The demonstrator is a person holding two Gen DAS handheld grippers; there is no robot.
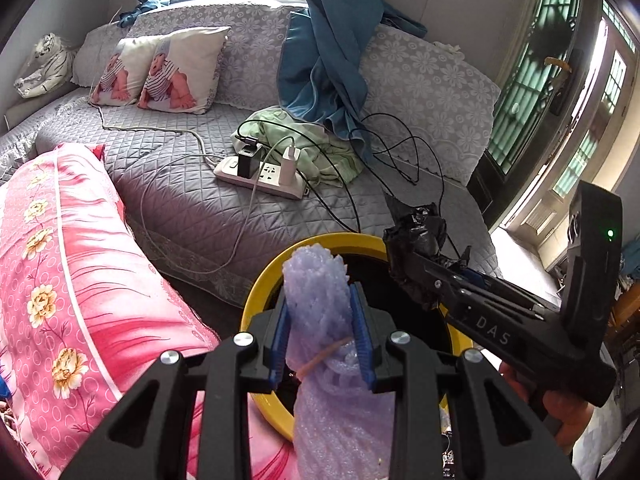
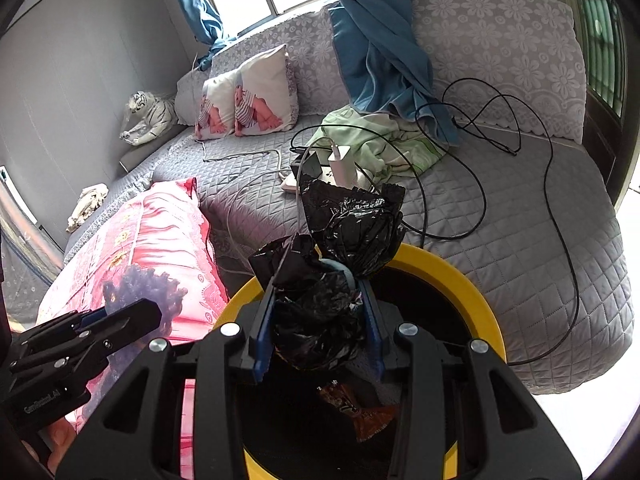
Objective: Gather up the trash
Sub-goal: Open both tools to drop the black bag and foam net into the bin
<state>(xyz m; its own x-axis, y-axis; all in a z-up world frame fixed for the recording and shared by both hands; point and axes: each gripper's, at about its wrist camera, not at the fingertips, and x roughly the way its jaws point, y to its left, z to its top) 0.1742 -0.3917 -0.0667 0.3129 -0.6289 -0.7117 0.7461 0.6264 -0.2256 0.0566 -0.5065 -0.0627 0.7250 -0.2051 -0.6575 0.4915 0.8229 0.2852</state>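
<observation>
My left gripper point(image 1: 322, 312) is shut on a purple foam net sleeve point(image 1: 320, 292) tied with a rubber band, and holds it over the yellow-rimmed bin point(image 1: 260, 292). My right gripper point(image 2: 318, 312) is shut on a crumpled black plastic bag point(image 2: 352, 224) above the same bin point(image 2: 460, 280). The right gripper shows in the left wrist view point(image 1: 404, 252) with the black bag point(image 1: 420, 228) at its tip. The left gripper shows in the right wrist view point(image 2: 148, 312) with the purple sleeve point(image 2: 144, 284). A brown snack wrapper point(image 2: 360, 416) lies inside the bin.
A grey quilted sofa bed point(image 1: 192, 196) lies ahead with a white power strip point(image 1: 260, 176), chargers and black cables point(image 2: 552, 200). A pink floral pillow point(image 1: 68, 280) is at left. A green cloth point(image 1: 320, 144), blue curtain point(image 1: 332, 52) and baby-print cushions point(image 1: 160, 72) lie farther back.
</observation>
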